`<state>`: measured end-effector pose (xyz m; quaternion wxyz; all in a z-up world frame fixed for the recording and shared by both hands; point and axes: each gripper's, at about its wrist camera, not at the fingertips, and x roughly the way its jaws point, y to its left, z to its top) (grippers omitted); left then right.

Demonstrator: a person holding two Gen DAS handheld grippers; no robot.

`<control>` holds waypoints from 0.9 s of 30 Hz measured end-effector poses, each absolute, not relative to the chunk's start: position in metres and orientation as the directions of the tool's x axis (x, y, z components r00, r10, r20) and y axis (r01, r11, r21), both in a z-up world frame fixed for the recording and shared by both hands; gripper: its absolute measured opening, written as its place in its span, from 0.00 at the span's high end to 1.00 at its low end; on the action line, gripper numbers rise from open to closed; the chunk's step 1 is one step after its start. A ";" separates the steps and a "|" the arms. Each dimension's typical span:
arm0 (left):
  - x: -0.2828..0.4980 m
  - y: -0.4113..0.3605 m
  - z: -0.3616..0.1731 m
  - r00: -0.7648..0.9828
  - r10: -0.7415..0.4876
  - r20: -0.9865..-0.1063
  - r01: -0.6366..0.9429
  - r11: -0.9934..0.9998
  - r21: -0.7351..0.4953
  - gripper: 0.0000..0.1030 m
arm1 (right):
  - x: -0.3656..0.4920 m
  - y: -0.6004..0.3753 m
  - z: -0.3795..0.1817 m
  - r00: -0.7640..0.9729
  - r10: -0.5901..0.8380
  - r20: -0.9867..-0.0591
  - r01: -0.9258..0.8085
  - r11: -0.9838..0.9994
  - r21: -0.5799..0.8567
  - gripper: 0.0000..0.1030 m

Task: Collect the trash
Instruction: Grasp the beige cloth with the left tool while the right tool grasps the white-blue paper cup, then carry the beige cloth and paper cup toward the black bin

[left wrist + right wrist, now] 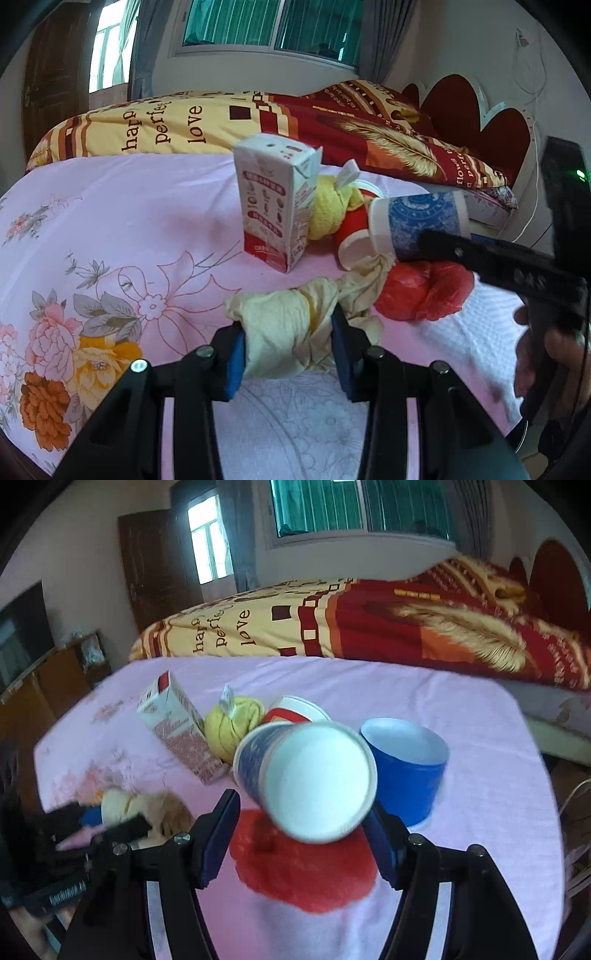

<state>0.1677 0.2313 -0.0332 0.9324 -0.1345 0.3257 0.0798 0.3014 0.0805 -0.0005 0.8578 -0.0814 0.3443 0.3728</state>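
My left gripper is shut on a crumpled cream paper wad low over the pink bedsheet. My right gripper holds a blue-patterned paper cup on its side, mouth toward the camera; the left pad stands apart from the cup, the right pad touches it. The same cup shows in the left wrist view. A white and red milk carton stands upright. A yellow cloth ball, a red and white cup and a red plastic bag lie around it.
A solid blue cup stands upright right of the held cup. A folded red and yellow quilt lies along the far side of the bed. A red headboard is at the right. A dark cabinet stands at the left.
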 end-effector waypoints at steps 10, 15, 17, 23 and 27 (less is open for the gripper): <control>0.160 0.225 -0.020 0.805 0.075 -0.589 -0.223 0.958 -0.182 0.64 | 0.269 0.084 0.015 0.544 0.588 -0.598 -0.724 0.689 0.019 0.42; 0.150 0.216 -0.008 0.823 0.071 -0.563 -0.206 0.962 -0.180 0.65 | 0.252 0.060 0.035 0.595 0.598 -0.538 -0.704 0.710 0.010 0.42; 0.145 0.212 -0.004 0.831 0.076 -0.551 -0.203 0.964 -0.173 0.65 | 0.247 0.050 0.044 0.609 0.604 -0.514 -0.697 0.716 0.016 0.42; 0.133 0.193 0.003 0.841 0.050 -0.539 -0.169 0.970 -0.173 0.65 | 0.226 0.006 0.061 0.666 0.565 -0.487 -0.643 0.766 0.008 0.42; 0.125 0.177 0.006 0.846 0.026 -0.533 -0.144 0.973 -0.181 0.65 | 0.205 -0.029 0.061 0.703 0.511 -0.494 -0.601 0.799 -0.029 0.42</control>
